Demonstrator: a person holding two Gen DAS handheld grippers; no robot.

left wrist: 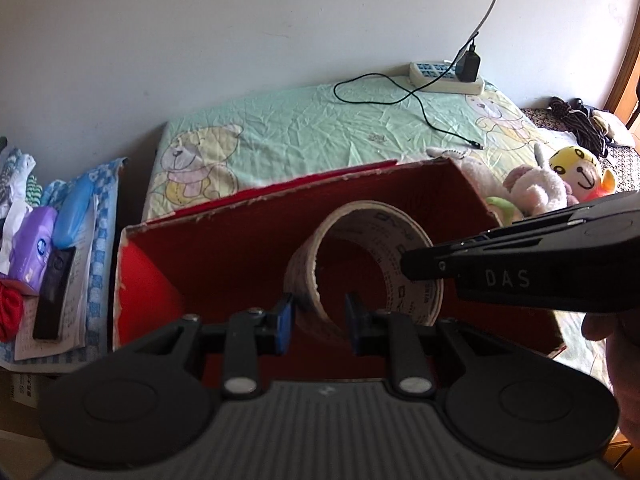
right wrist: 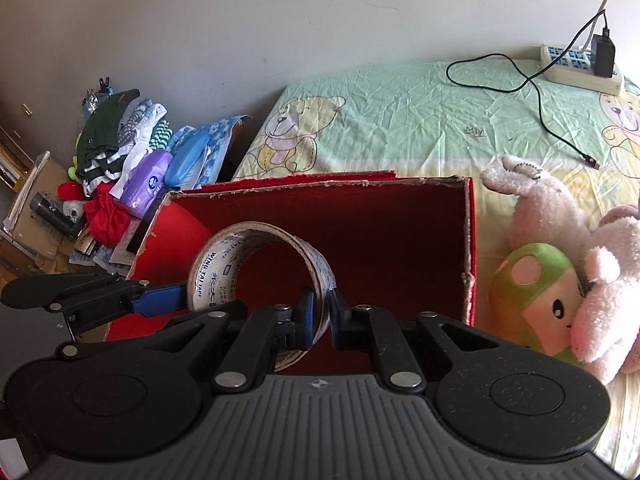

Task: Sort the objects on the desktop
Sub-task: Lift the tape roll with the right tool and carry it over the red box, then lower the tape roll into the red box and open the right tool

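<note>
My right gripper (right wrist: pixel 320 312) pinches the wall of the tape (right wrist: pixel 256 240), which stands on edge over the red box (right wrist: pixel 470 240). My left gripper (left wrist: pixel 318 322) straddles the near rim, part open, not clearly clamped.

Light: daylight fell brightly on the green bear-print sheet (left wrist: pixel 320 120) and the white wall (left wrist: pixel 280 20).
Shadow: the inside of the red box (left wrist: pixel 224 256) was dark, its left inner wall alone sunlit.
Glare: pale wash over the plush toys (right wrist: pixel 560 240) at right.
Distortion: fisheye bent the bed edge; black vignette filled the corners.
Focus: the left gripper (left wrist: pixel 318 316) body was close and soft; the clutter pile (right wrist: pixel 120 168) looked slightly grainy.
</note>
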